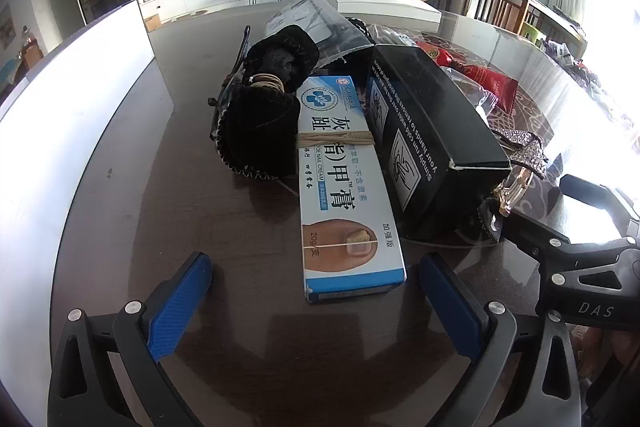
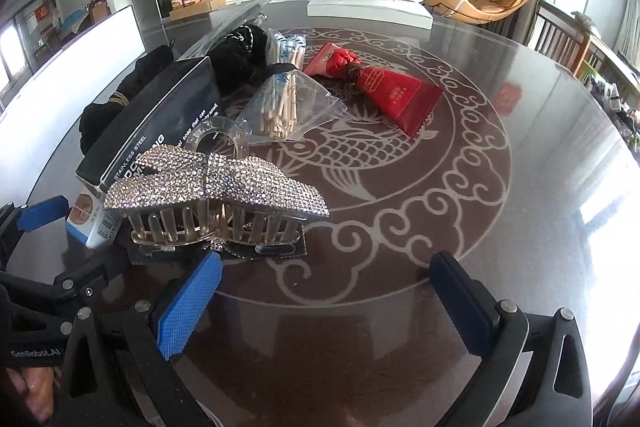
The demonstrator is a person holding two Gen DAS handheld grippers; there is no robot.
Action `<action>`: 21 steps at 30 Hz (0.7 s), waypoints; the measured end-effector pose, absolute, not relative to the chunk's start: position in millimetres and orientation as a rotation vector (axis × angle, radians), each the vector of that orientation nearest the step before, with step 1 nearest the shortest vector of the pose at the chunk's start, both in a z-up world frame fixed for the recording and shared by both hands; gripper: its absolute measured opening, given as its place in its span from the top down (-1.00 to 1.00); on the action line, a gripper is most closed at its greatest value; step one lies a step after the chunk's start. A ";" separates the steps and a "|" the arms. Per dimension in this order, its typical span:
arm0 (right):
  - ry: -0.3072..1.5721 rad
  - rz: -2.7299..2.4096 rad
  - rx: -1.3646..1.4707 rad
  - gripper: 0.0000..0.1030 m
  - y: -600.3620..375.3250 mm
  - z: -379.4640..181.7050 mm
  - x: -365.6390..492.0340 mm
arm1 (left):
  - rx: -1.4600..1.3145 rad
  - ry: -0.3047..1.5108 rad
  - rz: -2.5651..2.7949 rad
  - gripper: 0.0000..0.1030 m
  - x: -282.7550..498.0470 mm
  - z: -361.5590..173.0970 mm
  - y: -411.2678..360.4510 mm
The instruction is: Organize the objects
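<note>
You are looking at a glossy, glass-smooth counter [image 2: 500, 227] mirroring the room. The hair clip [image 2: 218, 183] is glittering with rhinestones over clear plastic teeth. The black box [image 1: 432, 143] is showing matt cardboard, the cream box [image 1: 344, 183] smooth printed card, and the claw pads [image 1: 180, 307] rough blue rubber.

Readable: white-blue cream box [image 1: 344, 187] shows "TOE NAIL CREAM", "20g" and large Chinese characters, black box [image 1: 432, 143] shows "Simply run cold water over your hands to remove" plus "STAINLESS STEEL" in the right view, right gripper [image 2: 324, 303] body shows "DAS", left gripper [image 1: 316, 303] body "GenRobot.AI".
</note>
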State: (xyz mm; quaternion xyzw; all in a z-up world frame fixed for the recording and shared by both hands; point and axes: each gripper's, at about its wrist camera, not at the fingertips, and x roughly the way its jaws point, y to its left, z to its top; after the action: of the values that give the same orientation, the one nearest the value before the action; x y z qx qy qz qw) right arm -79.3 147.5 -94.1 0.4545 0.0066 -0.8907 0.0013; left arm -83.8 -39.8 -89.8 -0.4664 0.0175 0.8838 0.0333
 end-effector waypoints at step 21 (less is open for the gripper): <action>0.020 -2.798 1.426 -1.00 147.6 -94.6 -79.5 | -1.431 0.053 2.719 -1.00 -77.7 -90.1 -44.7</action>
State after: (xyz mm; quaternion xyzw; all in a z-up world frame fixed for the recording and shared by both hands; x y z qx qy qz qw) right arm -79.5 147.6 -94.6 0.4542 0.0064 -0.8909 0.0006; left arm -77.7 -44.7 -90.1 -0.4655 0.0174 0.8842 0.0344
